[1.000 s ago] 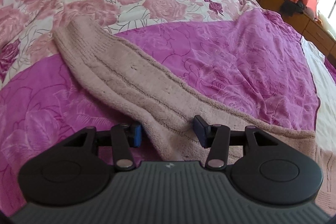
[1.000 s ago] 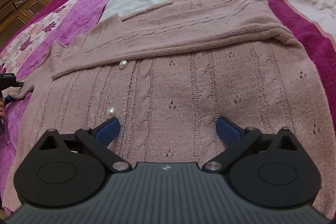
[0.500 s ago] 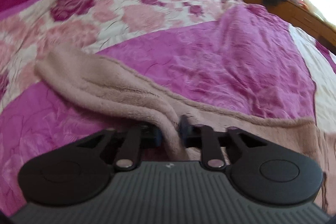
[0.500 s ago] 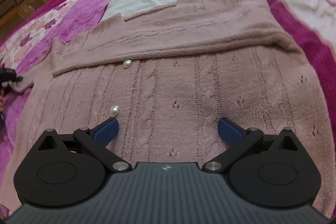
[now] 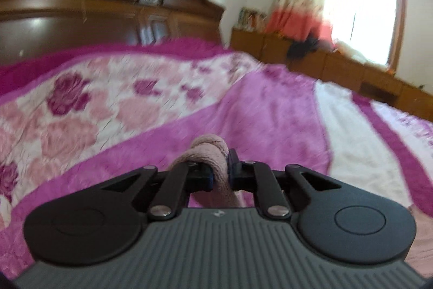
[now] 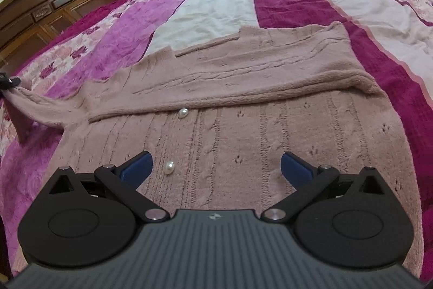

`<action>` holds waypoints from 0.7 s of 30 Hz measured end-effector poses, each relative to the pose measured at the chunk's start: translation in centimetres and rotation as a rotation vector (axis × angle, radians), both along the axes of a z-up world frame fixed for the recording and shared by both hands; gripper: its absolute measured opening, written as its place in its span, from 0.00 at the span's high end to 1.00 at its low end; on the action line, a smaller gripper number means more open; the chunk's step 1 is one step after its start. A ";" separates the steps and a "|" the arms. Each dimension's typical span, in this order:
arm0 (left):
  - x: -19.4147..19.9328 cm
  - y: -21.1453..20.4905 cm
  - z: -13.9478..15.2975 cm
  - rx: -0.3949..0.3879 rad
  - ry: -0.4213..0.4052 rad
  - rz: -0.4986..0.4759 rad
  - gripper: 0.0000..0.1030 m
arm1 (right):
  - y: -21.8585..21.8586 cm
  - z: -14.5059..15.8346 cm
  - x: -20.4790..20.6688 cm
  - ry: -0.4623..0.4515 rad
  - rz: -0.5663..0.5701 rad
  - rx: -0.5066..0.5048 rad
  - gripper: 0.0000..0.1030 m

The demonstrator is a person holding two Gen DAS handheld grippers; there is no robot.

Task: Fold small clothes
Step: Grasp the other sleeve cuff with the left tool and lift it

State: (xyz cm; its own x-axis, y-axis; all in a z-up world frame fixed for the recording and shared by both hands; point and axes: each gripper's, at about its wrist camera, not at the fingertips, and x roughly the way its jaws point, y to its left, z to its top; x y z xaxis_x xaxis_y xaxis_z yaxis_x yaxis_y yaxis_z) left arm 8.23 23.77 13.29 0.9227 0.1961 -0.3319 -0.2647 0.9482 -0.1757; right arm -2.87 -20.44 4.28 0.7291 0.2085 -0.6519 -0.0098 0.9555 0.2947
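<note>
Fingers [image 5: 205,175] of left gripper [image 5: 219,173], previously spread, now clamp lifted cardigan sleeve [image 5: 213,153]; right gripper [image 6: 215,167] wide open, empty; no legible writing.

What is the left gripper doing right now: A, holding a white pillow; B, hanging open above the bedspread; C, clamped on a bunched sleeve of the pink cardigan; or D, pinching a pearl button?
C: the left gripper has its jaws closed on a bunched roll of the pink cardigan, and the right wrist view shows its sleeve pulled up off the bedspread.
</note>
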 end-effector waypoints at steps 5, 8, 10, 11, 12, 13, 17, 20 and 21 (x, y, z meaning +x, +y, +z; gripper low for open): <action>-0.3 -4.1 2.6 0.047 -0.043 -0.088 0.89 | -1.0 0.1 -0.6 -0.014 -0.019 0.016 0.00; 0.2 -7.0 3.1 0.080 -0.053 -0.135 0.89 | -1.6 0.1 -0.9 -0.020 -0.033 0.030 0.00; 0.8 -8.8 3.2 0.071 -0.051 -0.171 0.89 | -2.1 0.1 -1.1 -0.026 -0.039 0.042 0.00; 1.0 -9.6 3.1 0.066 -0.049 -0.188 0.89 | -2.2 0.1 -1.3 -0.028 -0.042 0.046 0.00; 1.3 -10.5 3.1 0.064 -0.048 -0.202 0.89 | -2.4 0.2 -1.4 -0.031 -0.044 0.049 0.00; 1.4 -11.4 3.0 0.065 -0.049 -0.215 0.89 | -2.5 0.2 -1.5 -0.033 -0.047 0.052 0.00; 2.4 -15.0 2.7 0.071 -0.045 -0.272 0.89 | -3.4 0.2 -1.8 -0.041 -0.068 0.062 0.00; 3.3 -17.3 2.1 0.077 -0.020 -0.308 0.89 | -4.0 0.0 -1.8 -0.040 -0.080 0.069 0.00; 3.6 -18.1 1.8 0.080 -0.012 -0.319 0.89 | -4.2 -0.1 -1.8 -0.035 -0.082 0.070 0.00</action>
